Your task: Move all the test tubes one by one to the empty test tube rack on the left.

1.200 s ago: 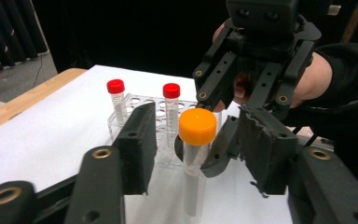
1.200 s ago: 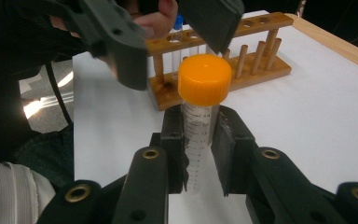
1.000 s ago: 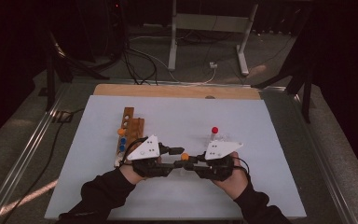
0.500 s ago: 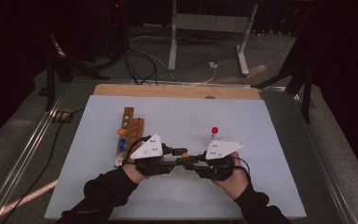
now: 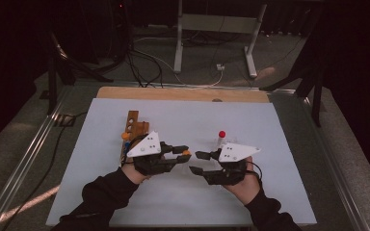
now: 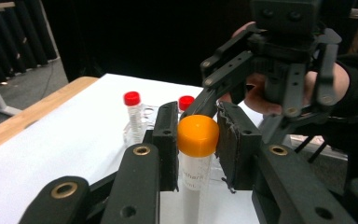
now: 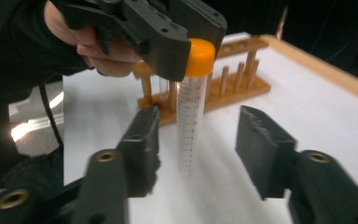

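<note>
The left hand-held gripper [image 6: 196,140] is clamped on the orange screw cap of a clear plastic graduated tube [image 6: 196,154]; in the left gripper view both black pads press on the cap at centre frame, with the tube body hanging upright below them. In the high view this left hand-held gripper [image 5: 185,153] sits just left of centre, and the orange cap shows as a small dot at its tips. The right hand-held gripper [image 7: 198,144] has its jaws apart and has just been opening; in the right gripper view the clear plastic graduated tube [image 7: 189,121] stands between its two pads with a gap on either side, neither pad touching it. In the high view the right hand-held gripper [image 5: 198,162] lies just right of centre, its tips facing the left one's and near them. Beyond the tube, a brown wooden tube rack [image 7: 233,91] with upright pegs stands in the upper middle of the right gripper view; in the high view the rack [image 5: 134,126] is left of centre, just above the left hand. Two clear tubes with red caps [image 6: 132,116] stand in the upper middle of the left gripper view, close together. All rest on the white bench [image 5: 101,192], which has a wooden strip along its far edge.
</note>
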Demonstrator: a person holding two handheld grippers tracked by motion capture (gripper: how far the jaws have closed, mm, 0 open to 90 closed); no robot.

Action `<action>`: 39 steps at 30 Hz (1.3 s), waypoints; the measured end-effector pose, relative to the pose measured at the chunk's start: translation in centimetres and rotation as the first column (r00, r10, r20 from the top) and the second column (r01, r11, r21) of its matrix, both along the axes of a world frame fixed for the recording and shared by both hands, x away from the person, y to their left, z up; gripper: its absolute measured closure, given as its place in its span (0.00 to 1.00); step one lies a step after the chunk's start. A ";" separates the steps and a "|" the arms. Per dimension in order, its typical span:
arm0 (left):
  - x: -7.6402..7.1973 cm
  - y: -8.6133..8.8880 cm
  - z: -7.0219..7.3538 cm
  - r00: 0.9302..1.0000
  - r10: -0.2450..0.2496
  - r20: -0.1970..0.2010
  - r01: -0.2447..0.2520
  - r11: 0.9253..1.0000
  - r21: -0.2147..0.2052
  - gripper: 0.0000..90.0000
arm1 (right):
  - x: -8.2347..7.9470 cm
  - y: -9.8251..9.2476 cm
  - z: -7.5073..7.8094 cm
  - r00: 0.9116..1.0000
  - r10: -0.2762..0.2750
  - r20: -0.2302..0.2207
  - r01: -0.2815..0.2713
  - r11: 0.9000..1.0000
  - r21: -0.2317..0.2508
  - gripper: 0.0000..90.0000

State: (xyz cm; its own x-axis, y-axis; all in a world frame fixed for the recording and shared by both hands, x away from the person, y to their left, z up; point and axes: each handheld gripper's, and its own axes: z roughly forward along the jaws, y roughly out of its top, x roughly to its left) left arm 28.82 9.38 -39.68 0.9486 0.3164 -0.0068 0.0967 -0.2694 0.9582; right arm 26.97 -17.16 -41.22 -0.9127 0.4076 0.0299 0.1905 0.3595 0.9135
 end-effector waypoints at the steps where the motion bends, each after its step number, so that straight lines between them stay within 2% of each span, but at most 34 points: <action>1: 0.2 0.2 0.1 1.000 0.009 -0.001 -0.009 1.000 -0.002 0.79 | 0.0 -0.1 0.1 1.000 -0.005 -0.001 0.005 1.000 0.006 0.46; 3: 0.5 0.7 0.4 1.000 0.024 -0.002 -0.024 1.000 -0.010 0.79 | 0.0 -0.2 0.2 1.000 -0.019 0.012 0.019 1.000 0.022 0.42; 5: 0.8 1.1 0.7 0.999 0.039 0.001 -0.039 0.999 -0.016 0.79 | -0.1 -0.2 0.2 0.998 -0.055 -0.007 0.055 0.998 0.007 0.32; 11: 1.7 2.5 1.7 0.996 0.089 0.011 -0.088 0.995 -0.036 0.79 | -0.1 -0.5 0.3 0.996 -0.092 -0.018 0.092 0.995 0.030 0.19; 13: 2.1 2.9 2.1 0.994 0.105 0.019 -0.104 0.994 -0.036 0.79 | -0.1 -0.5 0.3 0.994 -0.107 -0.010 0.107 0.994 0.031 0.12; 15: 2.4 3.3 2.5 0.993 0.119 0.026 -0.118 0.992 -0.037 0.79 | -0.2 -0.6 0.4 0.995 -0.097 -0.004 0.097 0.995 0.035 0.03; 19: 3.1 4.3 3.3 0.986 0.159 0.043 -0.157 0.987 -0.042 0.79 | -0.2 -0.8 0.5 0.995 -0.099 0.004 0.098 0.994 0.045 0.00; 22: 3.9 5.1 3.7 0.980 0.193 0.043 -0.191 0.980 -0.057 0.79 | -0.1 -1.1 0.6 0.995 -0.103 -0.021 0.104 0.993 0.062 0.00; 24: 4.3 5.7 3.8 0.974 0.220 0.051 -0.218 0.975 -0.054 0.79 | -0.2 -1.2 0.7 0.994 -0.111 -0.018 0.112 0.991 0.071 0.00; 28: 5.2 6.9 3.9 0.964 0.262 0.042 -0.259 0.964 -0.061 0.79 | -0.2 -1.2 0.8 0.994 -0.113 -0.009 0.114 0.991 0.064 0.00; 31: 5.6 7.7 3.8 0.956 0.290 0.050 -0.288 0.956 -0.049 0.79 | -0.2 -1.2 0.8 0.994 -0.112 -0.011 0.112 0.992 0.063 0.00; 39: 6.5 10.5 4.0 0.926 0.372 0.057 -0.369 0.928 -0.052 0.79 | -0.2 -1.1 0.7 0.994 -0.107 -0.005 0.107 0.993 0.052 0.00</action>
